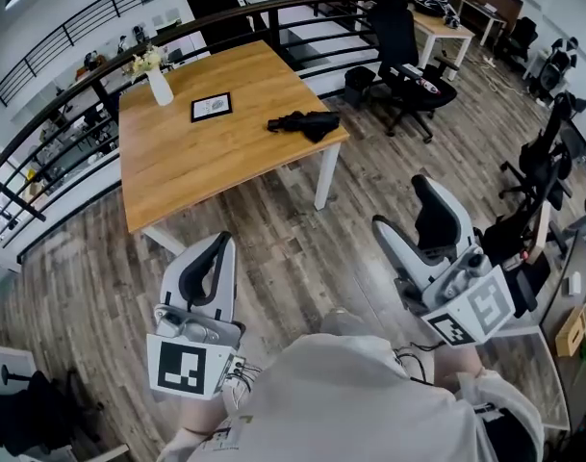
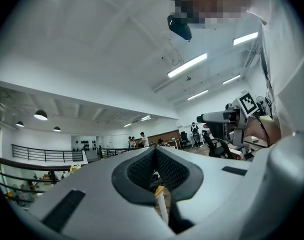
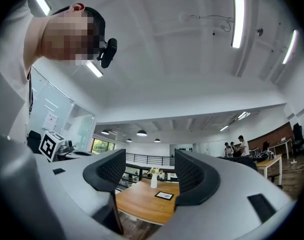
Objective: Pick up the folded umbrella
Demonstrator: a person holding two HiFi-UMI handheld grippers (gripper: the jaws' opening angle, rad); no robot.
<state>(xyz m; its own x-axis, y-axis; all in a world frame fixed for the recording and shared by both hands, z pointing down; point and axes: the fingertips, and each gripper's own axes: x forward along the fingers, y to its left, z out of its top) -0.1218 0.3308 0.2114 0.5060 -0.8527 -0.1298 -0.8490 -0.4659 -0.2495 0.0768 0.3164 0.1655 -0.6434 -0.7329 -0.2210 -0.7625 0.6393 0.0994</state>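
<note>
We face the surface with the folded umbrella [image 1: 307, 122] well apart from us.
The black umbrella lies on the wooden surface [image 1: 177, 162] near its right corner, with a framed card [image 1: 212, 106] and a white vase [image 1: 160, 87] to its left. Our left hand-held gripper [image 1: 216, 243] has its jaws closed together on nothing; our right hand-held gripper [image 1: 398, 200] holds its jaws wide apart, nothing between them.

In my view: one wooden counter [image 1: 177, 166] carrying three things, namely one folded black umbrella [image 1: 307, 122], one white vase [image 1: 160, 87] of flowers and one framed picture [image 1: 212, 107], plus two grippers in my hands, one left gripper [image 1: 216, 250] and one right gripper [image 1: 400, 206], two jaws apiece.
</note>
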